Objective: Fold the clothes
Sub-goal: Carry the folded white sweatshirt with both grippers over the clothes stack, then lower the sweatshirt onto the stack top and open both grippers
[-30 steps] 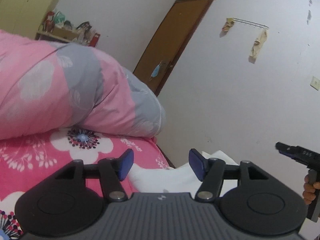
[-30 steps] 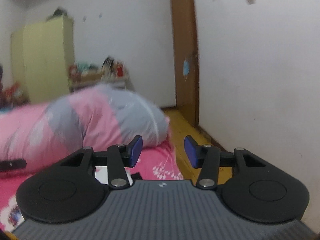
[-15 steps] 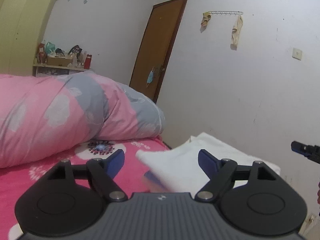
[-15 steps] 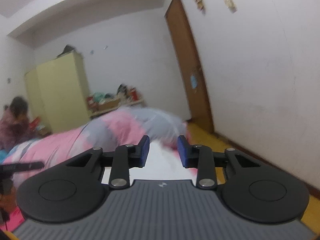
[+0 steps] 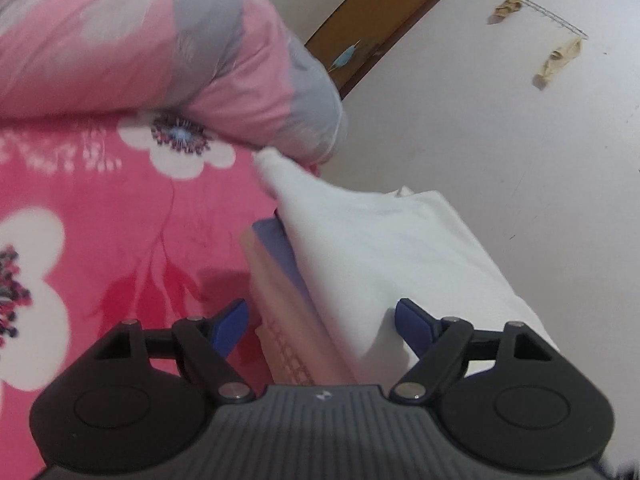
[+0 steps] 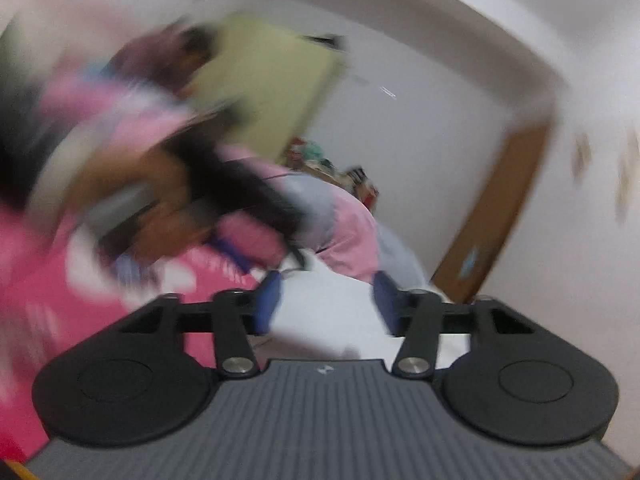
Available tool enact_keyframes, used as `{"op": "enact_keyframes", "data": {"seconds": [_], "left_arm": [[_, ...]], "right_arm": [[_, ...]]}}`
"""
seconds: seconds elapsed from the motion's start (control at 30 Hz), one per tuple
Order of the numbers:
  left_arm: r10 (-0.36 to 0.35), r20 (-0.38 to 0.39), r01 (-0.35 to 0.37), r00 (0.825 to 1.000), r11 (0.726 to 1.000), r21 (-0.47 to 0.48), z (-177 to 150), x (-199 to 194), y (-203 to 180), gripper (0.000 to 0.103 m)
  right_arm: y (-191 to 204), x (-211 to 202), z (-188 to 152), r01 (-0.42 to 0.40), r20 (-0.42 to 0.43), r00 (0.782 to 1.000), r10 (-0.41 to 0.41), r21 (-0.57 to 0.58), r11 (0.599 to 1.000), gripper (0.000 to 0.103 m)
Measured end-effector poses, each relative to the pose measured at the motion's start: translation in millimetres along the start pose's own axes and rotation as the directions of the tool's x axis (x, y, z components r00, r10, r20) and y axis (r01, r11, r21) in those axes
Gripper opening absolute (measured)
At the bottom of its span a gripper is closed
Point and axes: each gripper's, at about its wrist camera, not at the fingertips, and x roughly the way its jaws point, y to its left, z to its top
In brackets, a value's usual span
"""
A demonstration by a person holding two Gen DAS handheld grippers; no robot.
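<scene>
Your left tool (image 5: 320,324) sits at the near end of the stack of folded clothes (image 5: 280,304), which lies on the bed (image 5: 100,220) at its right edge. The folded garment (image 5: 384,248) lies on top of that stack. Behind both, the rolled duvet (image 5: 168,48) lies across the bed. The door (image 5: 360,36) stands behind the duvet; the wall (image 5: 500,140) runs along your right.

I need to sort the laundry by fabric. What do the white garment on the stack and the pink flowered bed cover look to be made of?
The white garment looks like thin, matte woven or knit cloth, maybe cotton: soft creases, no sheen. The bed cover looks like plush fleece: its printed flowers have fuzzy edges, though blur leaves that open.
</scene>
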Motion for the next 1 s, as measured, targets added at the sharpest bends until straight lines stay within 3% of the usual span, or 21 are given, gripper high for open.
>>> {"op": "enact_keyframes", "data": {"seconds": [0.07, 0.1, 0.2, 0.23, 0.27, 0.37, 0.63, 0.73, 0.9, 1.0], "left_arm": [[-0.018, 0.011, 0.018, 1.0, 1.0, 0.0, -1, 4, 0, 0.08], [-0.031, 0.015, 0.031, 0.999, 1.0, 0.003, 0, 5, 0, 0.075], [-0.061, 0.03, 0.06, 0.998, 0.997, 0.057, 1, 6, -12, 0.063], [-0.058, 0.037, 0.055, 0.998, 0.995, 0.08, 0, 8, -17, 0.063], [-0.052, 0.044, 0.047, 0.998, 0.994, 0.104, -1, 10, -23, 0.062], [-0.069, 0.056, 0.059, 0.996, 0.987, 0.151, 2, 17, -38, 0.06], [-0.101, 0.079, 0.077, 0.992, 0.963, 0.258, 4, 41, -77, 0.06], [-0.081, 0.085, 0.052, 0.993, 0.952, 0.3, -5, 49, -79, 0.06], [-0.083, 0.07, 0.062, 0.994, 0.962, 0.266, -5, 44, -67, 0.067], [-0.074, 0.063, 0.056, 0.995, 0.967, 0.248, -3, 39, -62, 0.068]], "right_arm": [[25, 11, -13, -0.001, -0.032, 0.999, -0.004, -0.145, 0.989, 0.058], [30, 17, -18, 0.009, -0.048, 0.999, -0.018, -0.183, 0.983, 0.058], [26, 34, -30, 0.076, -0.065, 0.994, -0.093, -0.222, 0.972, 0.056], [20, 39, -32, 0.095, -0.069, 0.991, -0.112, -0.22, 0.971, 0.049], [16, 42, -34, 0.106, -0.07, 0.99, -0.123, -0.212, 0.972, 0.038], [-3, 42, -35, 0.108, -0.064, 0.991, -0.118, -0.143, 0.984, 0.033], [-44, 36, -51, 0.142, -0.046, 0.989, -0.141, 0.023, 0.99, 0.03], [-50, 41, -62, 0.133, -0.042, 0.991, -0.129, 0.123, 0.983, 0.03], [-37, 46, -71, 0.128, -0.042, 0.991, -0.123, 0.125, 0.984, 0.031], [-27, 39, -64, 0.124, -0.022, 0.992, -0.123, 0.087, 0.988, 0.038]]}}
